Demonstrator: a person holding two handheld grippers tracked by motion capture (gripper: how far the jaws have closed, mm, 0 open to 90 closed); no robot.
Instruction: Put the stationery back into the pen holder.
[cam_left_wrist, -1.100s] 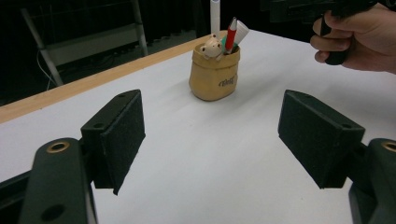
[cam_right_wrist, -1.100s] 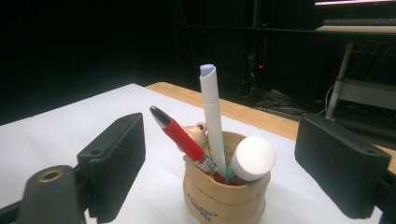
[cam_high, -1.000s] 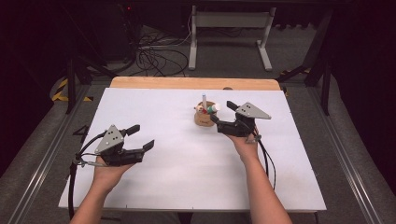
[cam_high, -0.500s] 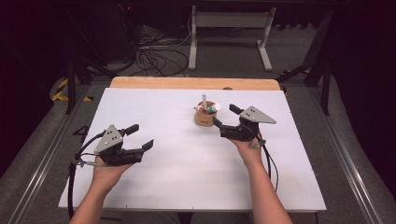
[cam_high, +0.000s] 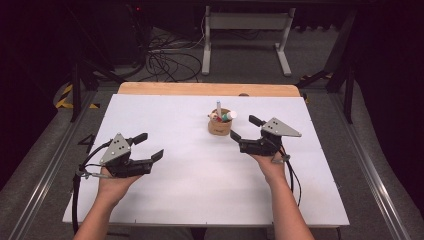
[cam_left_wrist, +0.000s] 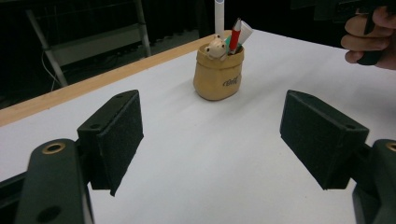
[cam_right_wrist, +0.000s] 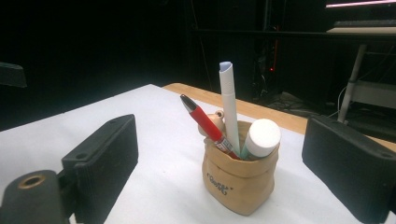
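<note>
Near the upper centre of the white table (cam_high: 150, 210), a tan sack-shaped pen holder (cam_high: 219, 127) is standing, holding a red pen (cam_right_wrist: 205, 125), a white pen (cam_right_wrist: 229, 112) and a capped marker (cam_right_wrist: 261, 137). The right gripper (cam_high: 243, 135) is sitting just right of it, jaws having just been opening with nothing between them; the left gripper (cam_high: 148, 145), lower left, is spread and empty. The holder looks light and tippy, so gripping its stiff sides low seems safest.

We are seeing the lower ends of the red pen (cam_right_wrist: 205, 125), the white pen (cam_right_wrist: 229, 106) and the white-capped marker (cam_right_wrist: 259, 138) hiding inside the tan pouch (cam_right_wrist: 238, 183), so their full lengths are escaping us. A small figure (cam_right_wrist: 214, 122) is sitting behind the pens, mostly covered, and we are not making out what it is. The dark print on the pouch is staying too small to read. In the left gripper view, the picture's top edge is cutting off the white pen (cam_left_wrist: 219, 14), and its right edge is cropping the right hand (cam_left_wrist: 371, 39).
</note>
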